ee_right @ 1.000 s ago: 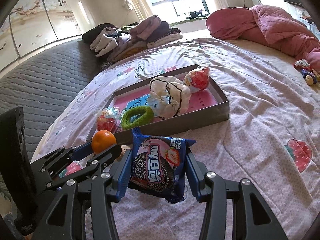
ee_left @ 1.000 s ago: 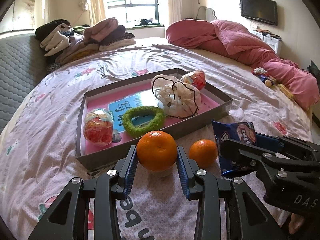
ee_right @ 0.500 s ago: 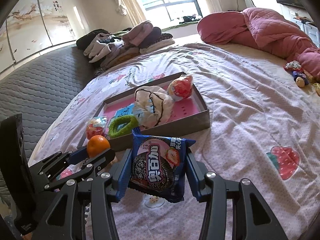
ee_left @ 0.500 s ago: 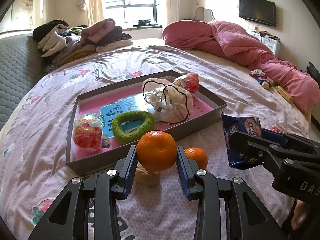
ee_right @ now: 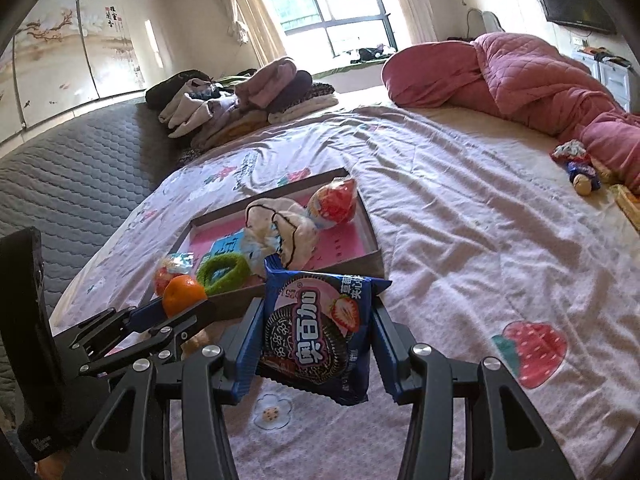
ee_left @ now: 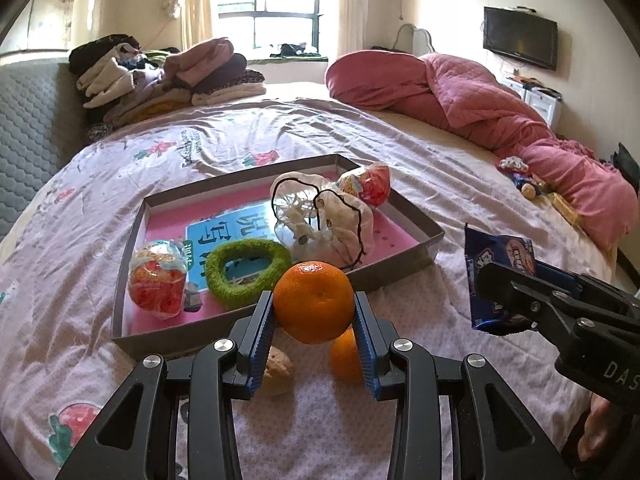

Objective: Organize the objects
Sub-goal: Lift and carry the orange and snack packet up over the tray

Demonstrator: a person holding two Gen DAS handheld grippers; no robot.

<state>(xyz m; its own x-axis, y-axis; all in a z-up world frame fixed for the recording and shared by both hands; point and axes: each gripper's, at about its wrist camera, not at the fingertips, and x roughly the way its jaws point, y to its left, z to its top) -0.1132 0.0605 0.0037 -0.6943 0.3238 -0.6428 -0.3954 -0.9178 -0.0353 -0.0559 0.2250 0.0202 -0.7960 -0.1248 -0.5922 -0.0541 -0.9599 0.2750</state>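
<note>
Lifted off the bed now, orange [ee_left: 314, 302] and upright cookie packet [ee_right: 316, 334] stay clamped in each hand-held gripper.

Tray [ee_left: 276, 322] sat mid-bed [ee_left: 440, 168]; inside it: ring [ee_left: 248, 266] front, pouch [ee_left: 324, 216] behind-right, wrapped snack [ee_left: 158, 282] left, another [ee_left: 366, 188] at far right corner. Clothes pile [ee_left: 168, 76] lay behind-left, quilt [ee_left: 500, 116] behind-right.
</note>
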